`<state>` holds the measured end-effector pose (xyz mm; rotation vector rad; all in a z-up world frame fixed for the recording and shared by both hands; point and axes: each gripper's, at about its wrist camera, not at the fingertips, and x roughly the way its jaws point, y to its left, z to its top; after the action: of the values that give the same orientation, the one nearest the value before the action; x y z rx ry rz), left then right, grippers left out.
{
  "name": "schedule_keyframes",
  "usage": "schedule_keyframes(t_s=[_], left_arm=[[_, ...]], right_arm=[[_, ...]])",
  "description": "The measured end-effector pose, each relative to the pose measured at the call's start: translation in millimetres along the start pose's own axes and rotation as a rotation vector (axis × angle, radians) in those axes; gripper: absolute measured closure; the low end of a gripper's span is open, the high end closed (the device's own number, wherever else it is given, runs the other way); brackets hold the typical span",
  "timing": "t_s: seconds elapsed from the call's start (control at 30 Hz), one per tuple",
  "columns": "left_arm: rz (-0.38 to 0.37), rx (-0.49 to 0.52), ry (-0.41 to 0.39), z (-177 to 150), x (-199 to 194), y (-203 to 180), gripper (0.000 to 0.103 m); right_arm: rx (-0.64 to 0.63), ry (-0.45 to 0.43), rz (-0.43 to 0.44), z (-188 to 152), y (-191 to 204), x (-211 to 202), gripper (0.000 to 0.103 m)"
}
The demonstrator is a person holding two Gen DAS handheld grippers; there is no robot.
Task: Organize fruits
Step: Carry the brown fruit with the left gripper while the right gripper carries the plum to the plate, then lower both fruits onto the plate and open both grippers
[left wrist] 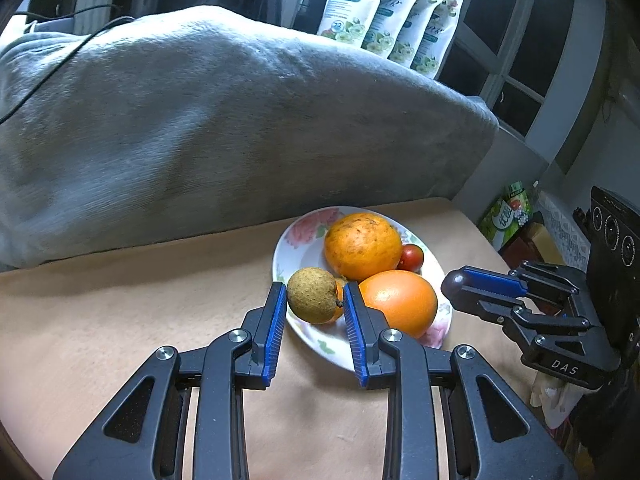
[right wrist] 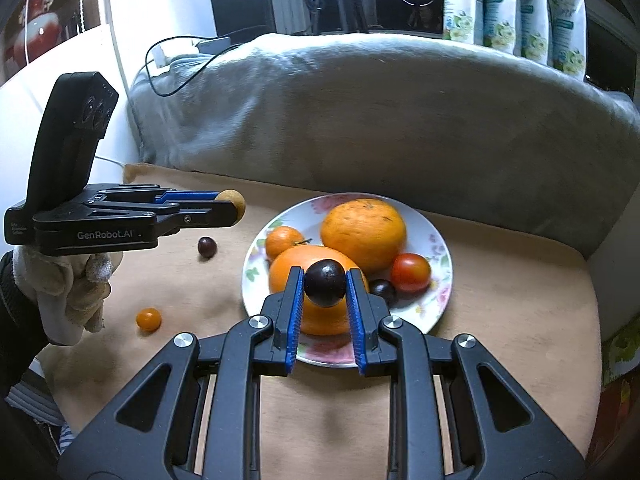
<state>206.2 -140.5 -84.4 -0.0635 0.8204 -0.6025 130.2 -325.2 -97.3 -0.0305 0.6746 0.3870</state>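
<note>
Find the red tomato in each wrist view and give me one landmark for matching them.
Left wrist: the red tomato sits right of centre, at the plate's far right, half hidden behind the big orange.
Right wrist: the tomato is right of centre, fully visible, at the lower right of that orange.
Shared landmark: the big orange beside it.

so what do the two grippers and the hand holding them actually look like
Both are black plastic clamp-style tools with silver pivot bolts and ribbed blue pads on the fingers. The left gripper reads GenRobot.AI in white on its side; the right gripper shows DAS on its body. A cream fabric glove covers the left hand, above a dark sleeve.
</note>
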Motion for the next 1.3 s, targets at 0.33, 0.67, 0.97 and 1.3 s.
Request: schedule_keyframes(t_s=[0.33,0.67,0.97,1.3], left_arm=[[-0.005,-0.006,0.02,10,18,-1,0.076],[-0.008,-0.017,0.042,18,35,3,0.076],[-0.007,-0.016,0.052,18,43,3,0.076],[-0.011,-0.015,0.057,21,46,3,0.075]], right_arm=[[0.019,0.001,-0.009,1,-14,2,0.081],[0.056,0.019,0.0,0,-28,12,0.081],[0.077,0.026,0.016,-3,-35,16,0.081],[0.08,0.024,0.019,-4,-36,17,0.081]])
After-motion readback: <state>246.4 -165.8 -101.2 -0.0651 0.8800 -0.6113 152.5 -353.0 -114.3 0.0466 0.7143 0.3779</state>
